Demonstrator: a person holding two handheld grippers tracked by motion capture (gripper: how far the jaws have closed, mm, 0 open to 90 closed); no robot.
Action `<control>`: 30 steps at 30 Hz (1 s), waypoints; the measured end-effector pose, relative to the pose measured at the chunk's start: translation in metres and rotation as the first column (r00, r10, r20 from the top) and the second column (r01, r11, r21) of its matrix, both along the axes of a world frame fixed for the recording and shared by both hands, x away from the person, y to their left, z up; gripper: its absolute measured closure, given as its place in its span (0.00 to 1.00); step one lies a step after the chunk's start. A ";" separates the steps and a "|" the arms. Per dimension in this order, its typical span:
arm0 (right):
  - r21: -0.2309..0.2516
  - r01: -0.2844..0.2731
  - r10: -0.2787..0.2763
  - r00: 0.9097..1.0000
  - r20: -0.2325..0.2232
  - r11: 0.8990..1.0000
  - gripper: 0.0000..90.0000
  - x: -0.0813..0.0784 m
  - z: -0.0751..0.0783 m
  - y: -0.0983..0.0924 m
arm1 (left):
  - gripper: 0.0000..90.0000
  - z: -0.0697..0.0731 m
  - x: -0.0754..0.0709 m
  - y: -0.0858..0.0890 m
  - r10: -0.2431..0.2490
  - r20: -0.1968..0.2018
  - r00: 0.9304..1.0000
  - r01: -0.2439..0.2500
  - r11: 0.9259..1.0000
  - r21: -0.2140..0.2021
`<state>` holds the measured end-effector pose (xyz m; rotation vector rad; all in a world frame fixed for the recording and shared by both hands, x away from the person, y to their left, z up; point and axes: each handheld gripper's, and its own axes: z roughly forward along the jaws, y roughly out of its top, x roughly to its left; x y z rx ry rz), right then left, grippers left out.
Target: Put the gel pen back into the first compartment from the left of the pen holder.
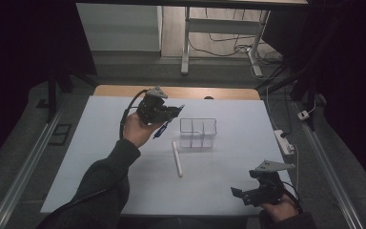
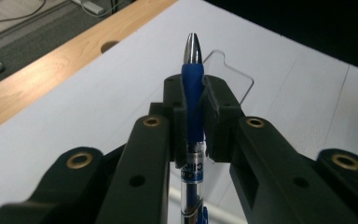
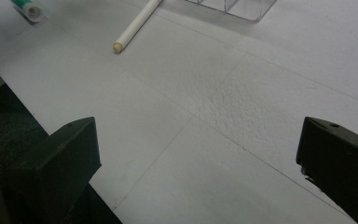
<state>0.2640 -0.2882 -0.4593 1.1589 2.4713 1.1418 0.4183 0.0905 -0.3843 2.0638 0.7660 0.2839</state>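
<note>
I have the left gripper [image 1: 171, 114] raised in the upper middle of the high view, its jaws clamped on a blue pen [image 2: 192, 100] that stands between the pads with its silver tip poking past them. Just right of it in that frame sits a clear plastic organizer [image 1: 198, 132] on the white desk [image 1: 124, 181]. A white stick [image 1: 177, 158] lies below the organizer. At lower right my right gripper [image 1: 240, 194] hovers low, jaws wide apart with nothing between them. In the right gripper view's upper left corner there's a green-and-white tube [image 3: 28, 8], possibly a marker.
</note>
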 end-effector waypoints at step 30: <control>0.021 -0.015 0.015 1.000 -0.009 1.000 0.00 0.001 0.000 -0.002 | 0.89 0.002 0.042 -0.064 -0.017 0.074 0.997 0.025 0.993 -0.114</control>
